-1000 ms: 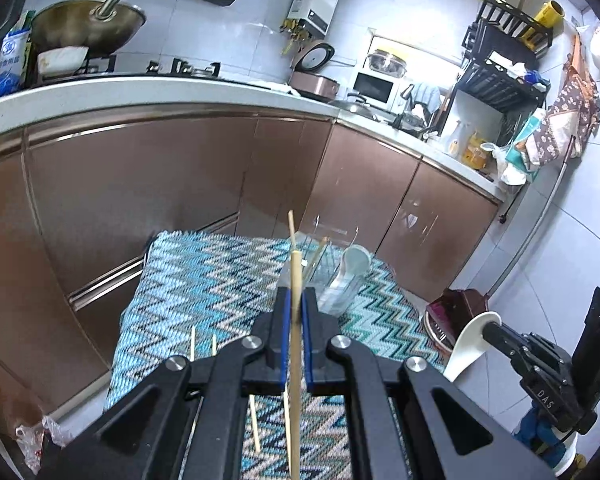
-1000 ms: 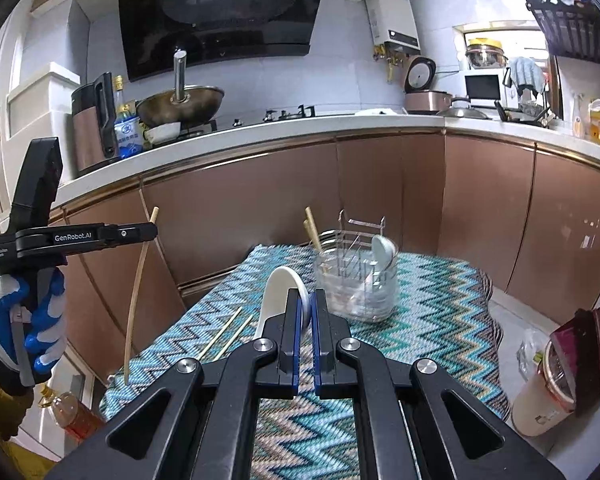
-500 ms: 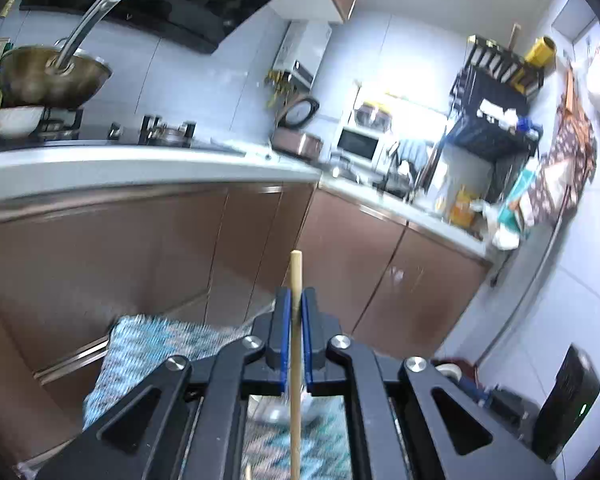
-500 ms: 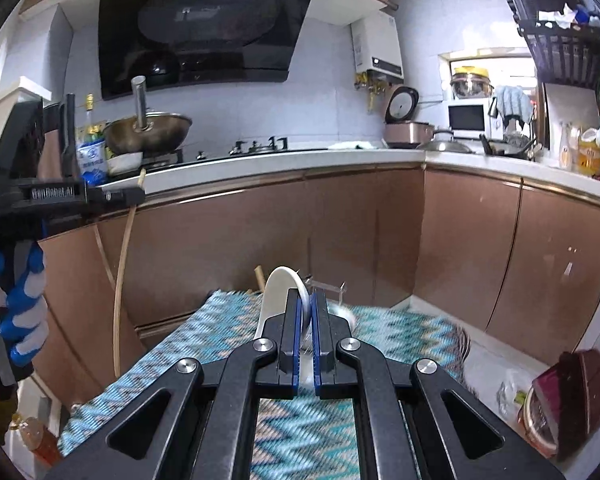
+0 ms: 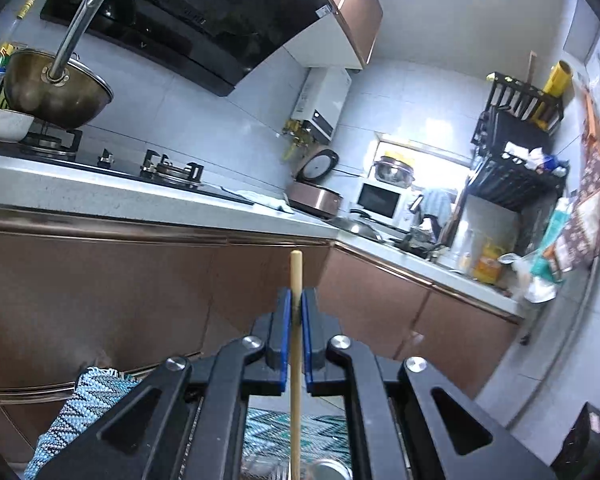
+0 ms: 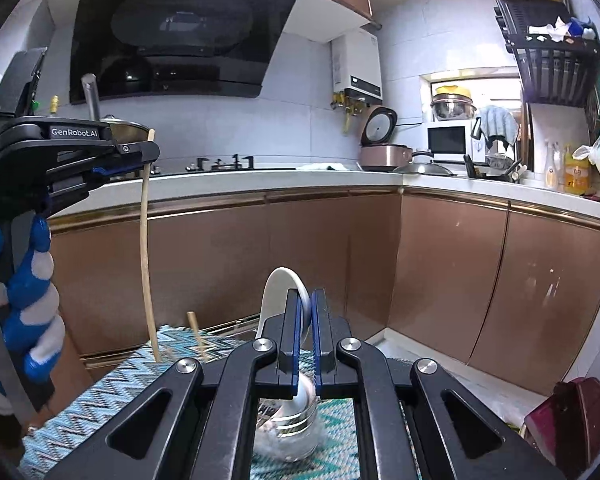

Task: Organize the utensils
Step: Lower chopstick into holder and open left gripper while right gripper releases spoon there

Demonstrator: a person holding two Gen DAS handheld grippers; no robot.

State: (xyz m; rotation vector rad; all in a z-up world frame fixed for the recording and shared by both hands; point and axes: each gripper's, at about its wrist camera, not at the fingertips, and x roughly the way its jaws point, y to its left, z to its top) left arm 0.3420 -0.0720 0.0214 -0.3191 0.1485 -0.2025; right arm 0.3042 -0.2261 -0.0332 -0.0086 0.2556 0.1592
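Note:
My left gripper (image 5: 296,304) is shut on a wooden chopstick (image 5: 295,360) that hangs upright. In the right wrist view the same gripper (image 6: 140,156) is at the left, with the chopstick (image 6: 145,248) reaching down to the zigzag cloth (image 6: 112,384). My right gripper (image 6: 306,304) is shut on a white ceramic spoon (image 6: 278,292), bowl up, its handle going down into the clear utensil holder (image 6: 292,436) below the jaws. Another chopstick (image 6: 198,336) leans in the holder. The holder's rim (image 5: 328,470) just shows under my left gripper.
Brown cabinet doors (image 6: 440,272) and a white counter (image 6: 300,178) run behind the cloth-covered table. A wok (image 5: 56,92) sits on the stove. A dark red dustpan (image 6: 572,420) stands on the floor at the right.
Both grippers have risen and tilted up, so the table has dropped almost out of view. The left gripper with its chopstick has moved closer to the holder. The spoon's handle now sits in the holder.

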